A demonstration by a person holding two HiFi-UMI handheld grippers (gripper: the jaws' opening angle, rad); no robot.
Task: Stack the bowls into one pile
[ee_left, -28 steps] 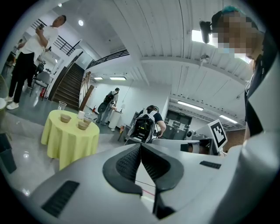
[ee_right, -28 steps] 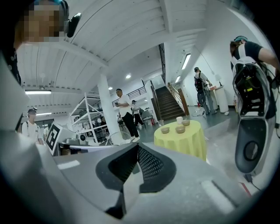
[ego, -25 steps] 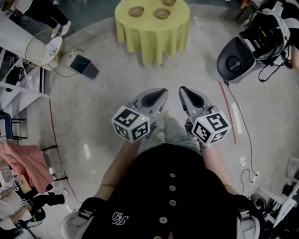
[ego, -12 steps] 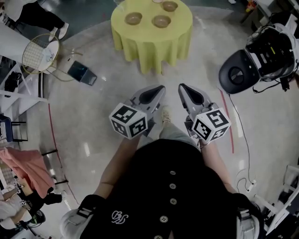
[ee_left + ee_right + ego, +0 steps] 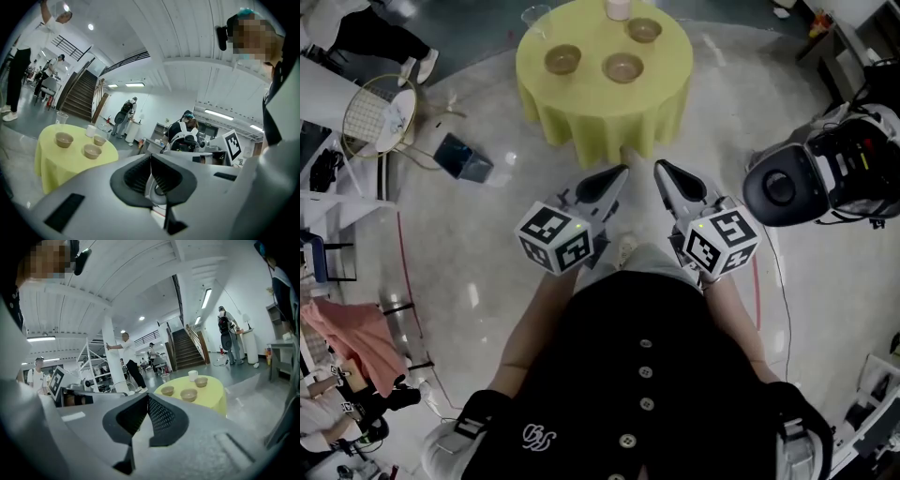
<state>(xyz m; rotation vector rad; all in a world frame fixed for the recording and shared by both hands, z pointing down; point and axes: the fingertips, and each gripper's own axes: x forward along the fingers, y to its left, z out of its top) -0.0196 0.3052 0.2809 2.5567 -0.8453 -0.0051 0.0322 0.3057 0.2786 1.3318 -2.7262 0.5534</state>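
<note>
Three tan bowls stand apart on a round table with a yellow cloth [image 5: 581, 112]: one at the left [image 5: 562, 59], one in the middle [image 5: 622, 67], one at the back right [image 5: 644, 29]. They also show in the left gripper view as bowls [image 5: 64, 139] [image 5: 92, 151] [image 5: 99, 140], and in the right gripper view as bowls [image 5: 167, 390] [image 5: 188, 394] [image 5: 201, 381]. My left gripper [image 5: 622, 172] and right gripper [image 5: 659, 167] are held side by side short of the table, over the floor. Both are shut and hold nothing.
A white cup [image 5: 619, 8] and a clear plastic cup [image 5: 534, 16] share the table. On the floor lie a racket [image 5: 380, 98] and a dark box [image 5: 461, 157] at the left. A black and white machine [image 5: 811, 183] with cables stands at the right. People stand farther off.
The table and bowls have come closer, sliding down the head view. Both grippers went forward together, still shut and level.
</note>
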